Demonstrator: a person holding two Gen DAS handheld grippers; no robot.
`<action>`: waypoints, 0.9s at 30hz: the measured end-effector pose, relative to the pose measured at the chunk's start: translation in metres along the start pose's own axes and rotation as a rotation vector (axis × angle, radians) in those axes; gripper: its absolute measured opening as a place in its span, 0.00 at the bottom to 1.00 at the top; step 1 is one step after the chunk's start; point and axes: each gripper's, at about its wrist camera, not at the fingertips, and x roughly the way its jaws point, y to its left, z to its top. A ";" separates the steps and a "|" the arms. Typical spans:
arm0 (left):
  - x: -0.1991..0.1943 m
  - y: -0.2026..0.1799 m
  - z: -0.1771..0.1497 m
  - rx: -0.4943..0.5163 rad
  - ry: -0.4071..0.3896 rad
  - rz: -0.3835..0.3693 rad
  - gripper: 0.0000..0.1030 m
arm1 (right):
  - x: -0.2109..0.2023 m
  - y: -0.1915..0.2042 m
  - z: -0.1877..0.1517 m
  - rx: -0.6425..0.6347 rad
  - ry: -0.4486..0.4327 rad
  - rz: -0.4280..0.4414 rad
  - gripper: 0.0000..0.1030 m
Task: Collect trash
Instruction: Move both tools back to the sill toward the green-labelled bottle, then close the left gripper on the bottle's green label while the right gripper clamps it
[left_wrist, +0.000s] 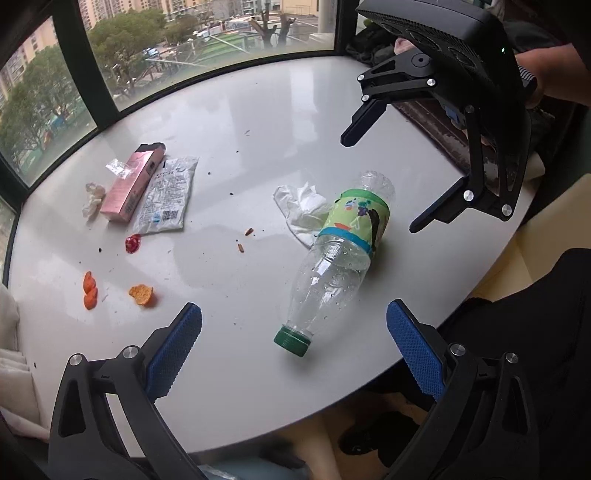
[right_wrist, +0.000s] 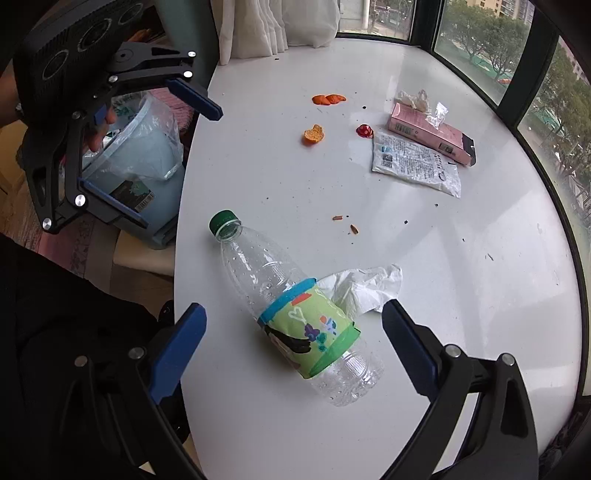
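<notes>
A clear plastic bottle (left_wrist: 338, 258) with a green cap and green label lies on its side on the white table (left_wrist: 258, 122); it also shows in the right wrist view (right_wrist: 295, 314). A crumpled white tissue (left_wrist: 301, 208) lies against it. Farther off lie a pink box (left_wrist: 131, 184), a white packet (left_wrist: 166, 197), orange peel pieces (left_wrist: 142, 294), a red wrapper (left_wrist: 133, 243) and a small tissue wad (left_wrist: 92, 197). My left gripper (left_wrist: 294, 345) is open, its fingers either side of the bottle's cap end. My right gripper (right_wrist: 293, 334) is open around the bottle's labelled part, just above it.
A light blue bin (right_wrist: 144, 173) lined with a plastic bag stands on the floor beside the table's edge. Windows (left_wrist: 122, 55) curve around the table's far side. White curtains (right_wrist: 273, 26) hang at one end. Small crumbs (left_wrist: 243, 240) are scattered on the table.
</notes>
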 end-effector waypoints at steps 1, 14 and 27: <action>0.006 -0.001 0.003 0.017 0.010 -0.009 0.94 | 0.004 -0.002 -0.003 -0.026 0.013 0.006 0.90; 0.080 -0.016 0.029 0.185 0.117 -0.118 0.94 | 0.050 -0.021 -0.016 -0.192 0.132 0.141 0.90; 0.119 -0.028 0.027 0.273 0.180 -0.166 0.68 | 0.071 -0.022 -0.013 -0.252 0.175 0.191 0.72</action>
